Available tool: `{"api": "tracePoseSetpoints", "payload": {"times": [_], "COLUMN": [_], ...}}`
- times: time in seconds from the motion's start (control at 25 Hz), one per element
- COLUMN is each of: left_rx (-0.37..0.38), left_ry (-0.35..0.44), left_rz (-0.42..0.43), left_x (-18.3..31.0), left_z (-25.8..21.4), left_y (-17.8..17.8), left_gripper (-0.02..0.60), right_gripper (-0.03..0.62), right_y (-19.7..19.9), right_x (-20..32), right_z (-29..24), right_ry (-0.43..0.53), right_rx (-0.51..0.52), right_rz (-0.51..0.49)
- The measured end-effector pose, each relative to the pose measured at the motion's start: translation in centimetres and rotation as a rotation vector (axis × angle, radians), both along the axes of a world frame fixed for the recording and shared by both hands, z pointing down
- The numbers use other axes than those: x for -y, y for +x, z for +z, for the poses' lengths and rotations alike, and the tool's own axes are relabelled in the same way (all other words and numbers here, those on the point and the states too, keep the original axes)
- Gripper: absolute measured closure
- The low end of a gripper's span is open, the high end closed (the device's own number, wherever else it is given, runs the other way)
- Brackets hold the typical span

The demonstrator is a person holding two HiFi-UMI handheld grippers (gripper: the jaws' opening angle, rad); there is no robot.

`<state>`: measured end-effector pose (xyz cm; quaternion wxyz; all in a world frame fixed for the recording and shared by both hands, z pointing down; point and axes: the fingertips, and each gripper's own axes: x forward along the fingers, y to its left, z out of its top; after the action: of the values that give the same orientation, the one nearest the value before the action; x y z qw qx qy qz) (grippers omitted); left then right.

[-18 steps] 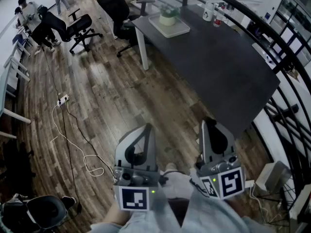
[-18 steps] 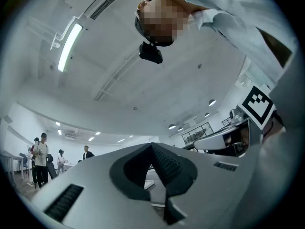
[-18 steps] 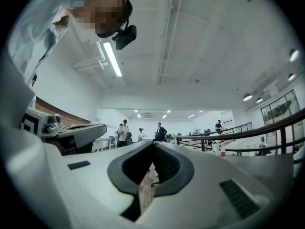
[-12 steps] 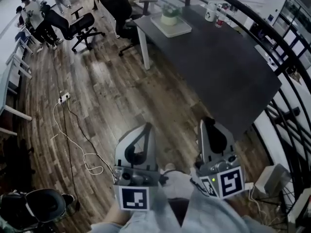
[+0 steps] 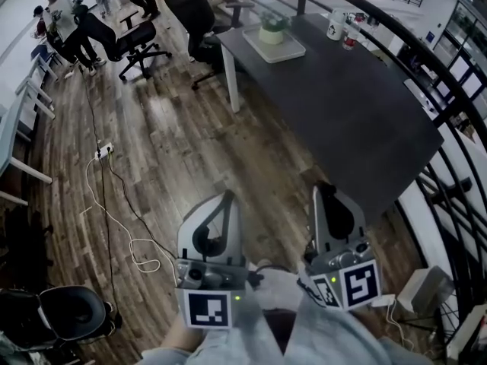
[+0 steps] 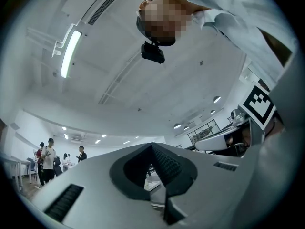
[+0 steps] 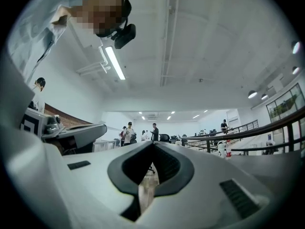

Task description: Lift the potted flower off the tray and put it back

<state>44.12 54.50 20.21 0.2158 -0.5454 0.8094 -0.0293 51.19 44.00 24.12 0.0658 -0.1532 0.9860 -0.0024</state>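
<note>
Far across the dark worktop point(image 5: 358, 112), the potted flower point(image 5: 272, 27) stands on its white tray point(image 5: 289, 51). Well apart from it, the left gripper point(image 5: 225, 198) and right gripper point(image 5: 327, 192) hold their fingers point(image 7: 205, 185) together, empty.

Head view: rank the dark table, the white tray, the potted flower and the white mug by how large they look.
1. dark table, by far the largest.
2. white tray.
3. potted flower and white mug: both are far off and small and look about alike, so they are left unranked.
</note>
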Motion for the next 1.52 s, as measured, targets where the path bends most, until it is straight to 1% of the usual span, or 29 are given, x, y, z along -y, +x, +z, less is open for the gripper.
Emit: {"api": "tracePoseSetpoints", "payload": {"times": [0.52,0.8,0.96,1.12,1.32,1.52], "left_rx": [-0.007,-0.022,-0.041,-0.047,-0.072,-0.069], "left_ry": [-0.014,-0.023,-0.032,-0.037,-0.034,-0.050], "left_rz": [-0.058,-0.089,-0.088,-0.065,-0.024,0.029], "left_x": [0.6,1.1,1.9,3.5,6.2,9.2], "left_z": [0.4,0.9,1.4,1.6,1.7,1.0], "left_y": [1.0,-0.4,-2.2,-4.7,-8.9,-13.2], "left_gripper": [0.581,0.581,0.581,0.581,0.581,0.581], "right_gripper": [0.592,0.592,0.592,0.592,0.592,0.592], "right_y": [1.0,0.2,-1.1,-3.0,-6.1,-9.2], "right_x": [0.9,1.6,2.4,3.7,5.8,7.7], "right_z": [0.6,1.2,1.4,1.5,1.2,0.5], "right_ry": [-0.001,-0.012,-0.013,-0.018,-0.019,-0.025], "right_rx": [-0.006,-0.014,-0.013,-0.015,-0.013,-0.008], "right_rz": [-0.050,-0.060,-0.044,-0.017,0.029,0.074]}}
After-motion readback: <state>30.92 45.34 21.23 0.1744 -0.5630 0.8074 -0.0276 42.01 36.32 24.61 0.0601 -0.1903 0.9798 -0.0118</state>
